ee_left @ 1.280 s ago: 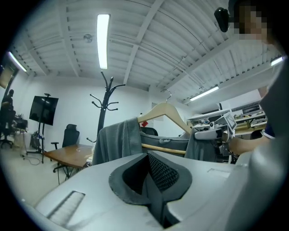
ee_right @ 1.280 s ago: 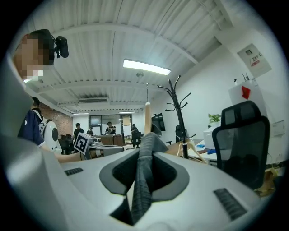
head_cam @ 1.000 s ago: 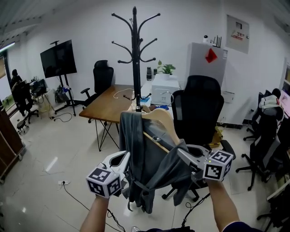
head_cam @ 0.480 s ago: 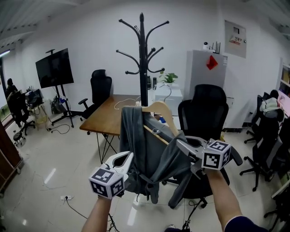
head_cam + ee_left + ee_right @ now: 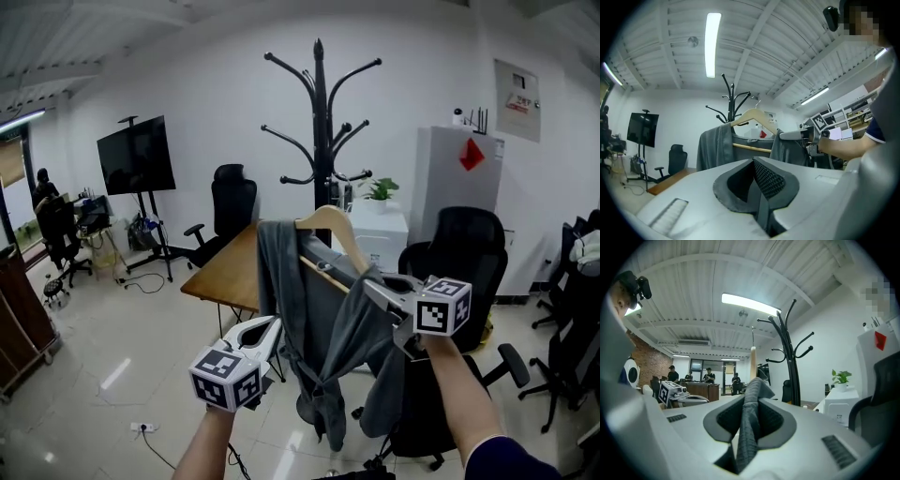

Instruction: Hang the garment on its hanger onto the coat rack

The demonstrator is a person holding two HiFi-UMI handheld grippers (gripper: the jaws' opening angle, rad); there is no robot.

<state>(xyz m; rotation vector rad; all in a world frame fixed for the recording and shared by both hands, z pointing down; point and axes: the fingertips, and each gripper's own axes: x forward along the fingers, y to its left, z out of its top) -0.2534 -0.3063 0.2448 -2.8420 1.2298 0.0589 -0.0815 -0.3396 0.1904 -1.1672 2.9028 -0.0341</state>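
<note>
A black coat rack (image 5: 321,141) with curved hooks stands ahead of me at the centre. Just in front of it, a grey garment (image 5: 309,319) hangs on a wooden hanger (image 5: 328,225) in mid-air, below the rack's hooks. My right gripper (image 5: 375,286) is shut on the garment's right shoulder, and grey cloth (image 5: 749,427) runs between its pads. My left gripper (image 5: 267,328) sits low at the garment's left side, its jaws together with nothing between them. From the left gripper (image 5: 757,183), the hanger (image 5: 752,117) and garment (image 5: 717,145) show ahead, apart from its jaws.
A wooden table (image 5: 230,272) stands behind the rack, with a black office chair (image 5: 464,253) to the right. A second chair (image 5: 232,202) and a TV on a stand (image 5: 138,155) are at the left, a white cabinet (image 5: 459,169) at the back right.
Both grippers have risen and moved forward with the hanger and garment. The coat rack now looks nearer and larger, and the hanger's top sits closer to its lower hooks.
</note>
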